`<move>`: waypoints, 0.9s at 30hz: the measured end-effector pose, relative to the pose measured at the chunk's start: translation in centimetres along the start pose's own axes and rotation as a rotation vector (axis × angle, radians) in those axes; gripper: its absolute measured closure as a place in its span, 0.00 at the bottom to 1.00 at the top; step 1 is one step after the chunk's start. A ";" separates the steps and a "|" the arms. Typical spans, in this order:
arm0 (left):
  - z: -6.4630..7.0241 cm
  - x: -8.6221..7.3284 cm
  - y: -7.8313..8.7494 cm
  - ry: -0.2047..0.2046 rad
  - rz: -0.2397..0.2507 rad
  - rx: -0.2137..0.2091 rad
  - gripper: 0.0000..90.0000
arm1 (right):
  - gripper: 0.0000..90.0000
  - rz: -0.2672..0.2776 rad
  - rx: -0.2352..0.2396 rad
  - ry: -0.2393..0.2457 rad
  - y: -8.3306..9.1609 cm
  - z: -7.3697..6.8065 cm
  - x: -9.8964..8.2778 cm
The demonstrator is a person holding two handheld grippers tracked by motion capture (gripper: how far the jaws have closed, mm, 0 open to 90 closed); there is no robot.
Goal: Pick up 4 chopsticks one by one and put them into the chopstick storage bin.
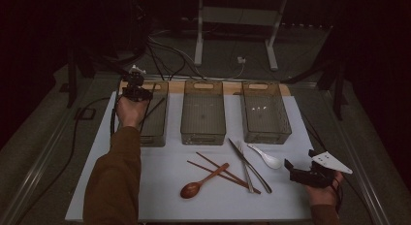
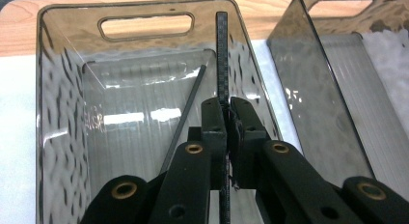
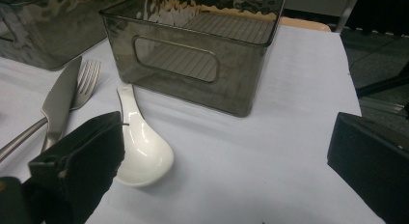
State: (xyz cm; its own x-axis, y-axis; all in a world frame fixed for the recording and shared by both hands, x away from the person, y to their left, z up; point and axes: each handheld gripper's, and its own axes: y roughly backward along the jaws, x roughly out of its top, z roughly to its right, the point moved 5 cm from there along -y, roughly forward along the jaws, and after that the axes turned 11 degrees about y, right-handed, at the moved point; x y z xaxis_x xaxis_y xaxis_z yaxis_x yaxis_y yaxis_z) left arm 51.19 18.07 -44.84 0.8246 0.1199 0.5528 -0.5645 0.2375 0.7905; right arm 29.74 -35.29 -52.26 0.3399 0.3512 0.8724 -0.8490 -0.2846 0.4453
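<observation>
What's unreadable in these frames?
- Black chopstick in the left gripper: its lower end is cut by the bottom edge of the left gripper view.
- Second chopstick in the left bin: its near end is behind the jaws.
- White spoon: one side is behind a jaw of the right gripper.

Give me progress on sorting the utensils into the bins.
Done: one black chopstick lies in the left bin. In hand: left hand-held gripper shut on a second black chopstick over that bin. Left: wooden spoon, brown chopsticks, knife, fork, white spoon. Right hand-held gripper open.
</observation>
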 end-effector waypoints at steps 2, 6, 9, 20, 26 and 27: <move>0.0 0.1 -0.1 0.004 0.003 0.001 0.97 | 0.00 0.000 0.000 -0.001 0.0 0.0 0.0; 0.3 0.5 -0.2 0.001 0.020 0.002 0.97 | 0.00 0.000 -0.002 -0.001 0.0 0.1 0.0; 0.5 1.0 -0.3 0.016 0.041 0.001 0.97 | 0.00 0.003 -0.002 0.002 0.1 0.1 0.0; 0.5 1.1 -0.9 0.031 0.077 -0.006 0.68 | 0.00 0.002 -0.005 0.003 0.2 0.1 -0.1; 0.6 1.0 -0.8 0.005 0.088 0.020 0.38 | 0.00 0.002 -0.007 0.006 0.2 0.1 0.0; 0.5 1.0 -0.7 0.001 0.090 0.019 0.34 | 0.00 0.003 -0.007 0.007 0.2 0.1 0.0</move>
State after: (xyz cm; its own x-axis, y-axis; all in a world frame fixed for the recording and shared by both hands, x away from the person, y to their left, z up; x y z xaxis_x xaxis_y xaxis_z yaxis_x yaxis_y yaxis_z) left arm 52.37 17.51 -44.69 0.7709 0.1411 0.6212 -0.6365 0.2075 0.7428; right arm 29.58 -35.45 -52.16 0.3346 0.3563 0.8724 -0.8527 -0.2797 0.4413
